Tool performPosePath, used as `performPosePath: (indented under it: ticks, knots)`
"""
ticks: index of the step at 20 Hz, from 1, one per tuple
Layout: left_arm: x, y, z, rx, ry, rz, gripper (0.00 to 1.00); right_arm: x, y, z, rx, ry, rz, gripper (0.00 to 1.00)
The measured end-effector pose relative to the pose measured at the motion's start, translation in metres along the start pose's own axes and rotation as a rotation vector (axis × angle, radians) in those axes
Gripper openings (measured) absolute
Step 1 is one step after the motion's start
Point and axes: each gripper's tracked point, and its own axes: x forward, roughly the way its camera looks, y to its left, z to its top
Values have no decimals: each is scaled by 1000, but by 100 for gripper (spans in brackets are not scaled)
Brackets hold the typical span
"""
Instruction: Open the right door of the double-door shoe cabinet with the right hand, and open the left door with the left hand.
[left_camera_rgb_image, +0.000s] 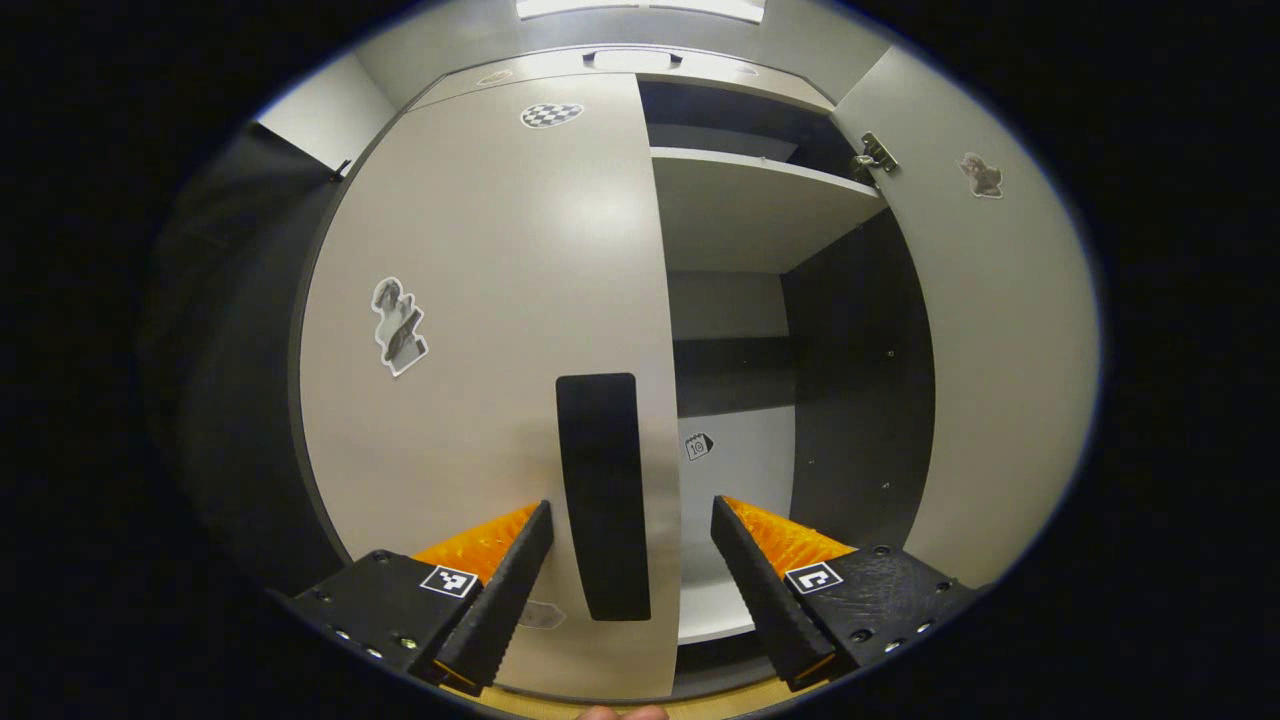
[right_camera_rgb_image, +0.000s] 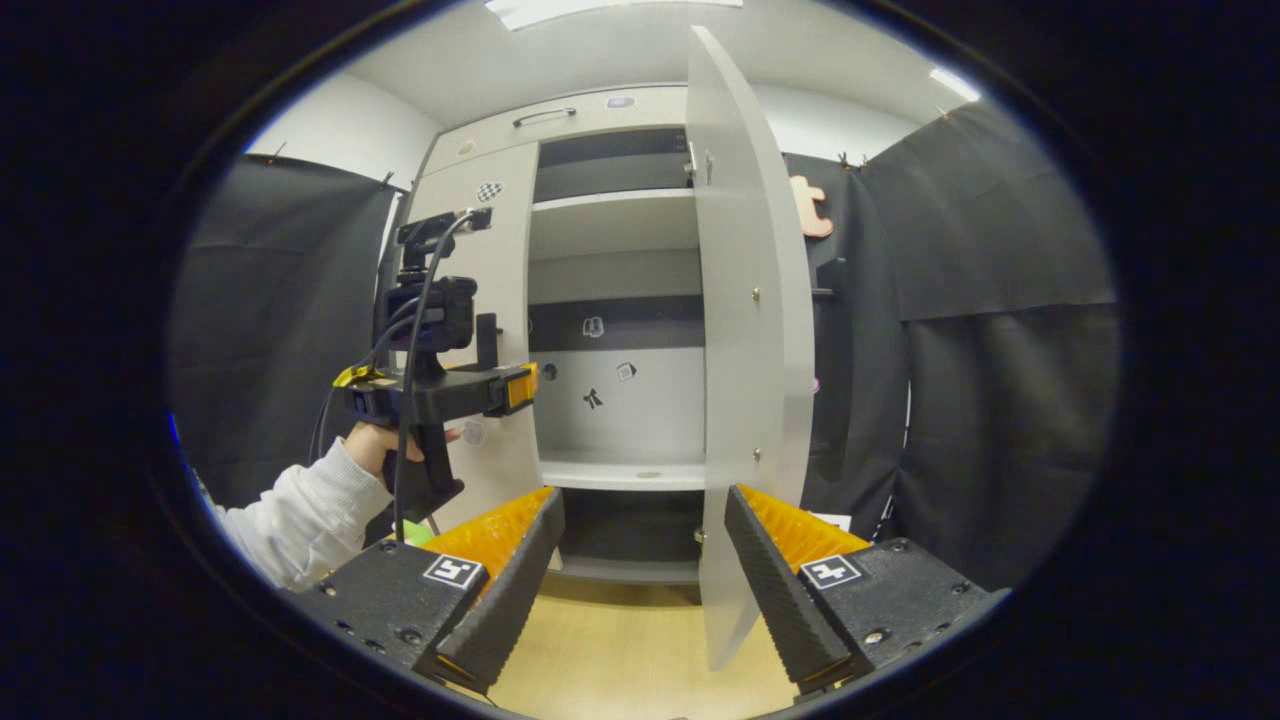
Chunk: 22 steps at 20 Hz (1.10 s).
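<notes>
Left door (left_camera_rgb_image: 480, 330) was closed, its dark handle (left_camera_rgb_image: 603, 495) by the free edge, framed between the spread, empty fingers of the left gripper (left_camera_rgb_image: 632, 575). Right door (right_camera_rgb_image: 745, 330) stood swung out; right gripper (right_camera_rgb_image: 645, 590) spread, empty. Judgement: close squarely on handle, pull along hinge arc.

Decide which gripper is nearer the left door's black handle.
Left. The left gripper straddles the black handle; the right gripper sits back by the open right door.

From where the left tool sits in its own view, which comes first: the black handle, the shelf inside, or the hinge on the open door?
1. Black handle, between the left tool fingers, on the closed left door.
2. Shelf, inside, upper right.
3. Hinge, top right on the open right door; close to the shelf, hard to rank.
</notes>
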Motion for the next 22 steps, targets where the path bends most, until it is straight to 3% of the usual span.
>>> performPosePath:
  ticks: [7,8,11,12,13,14,16,17,18,20,22]
  knots:
    - [2,8,0,-16,8,42,92,5,5,1,-8,-6,29,100]
    - [3,8,1,-32,5,40,81,4,4,1,-7,-9,28,100]
    - [2,13,1,-74,10,49,70,5,0,0,2,-7,24,100]
    - [0,14,-1,-81,17,44,60,5,-1,-1,5,-5,23,100]
    - [2,12,-1,-74,17,32,43,5,-2,-1,9,-4,23,100]
    - [2,7,-2,-71,22,13,48,6,-3,-3,10,-2,22,100]
    - [0,7,-2,-48,25,21,27,6,-2,-3,10,-2,19,100]
    - [1,8,-2,-61,21,18,24,7,-2,-3,10,-3,19,100]
    - [1,8,-3,-84,23,11,14,7,-2,-2,12,-5,20,100]
    - [2,6,-4,-87,30,5,4,7,-3,-3,15,-6,20,100]
    - [-3,7,-4,-46,38,3,4,7,-3,-2,13,-9,16,100]
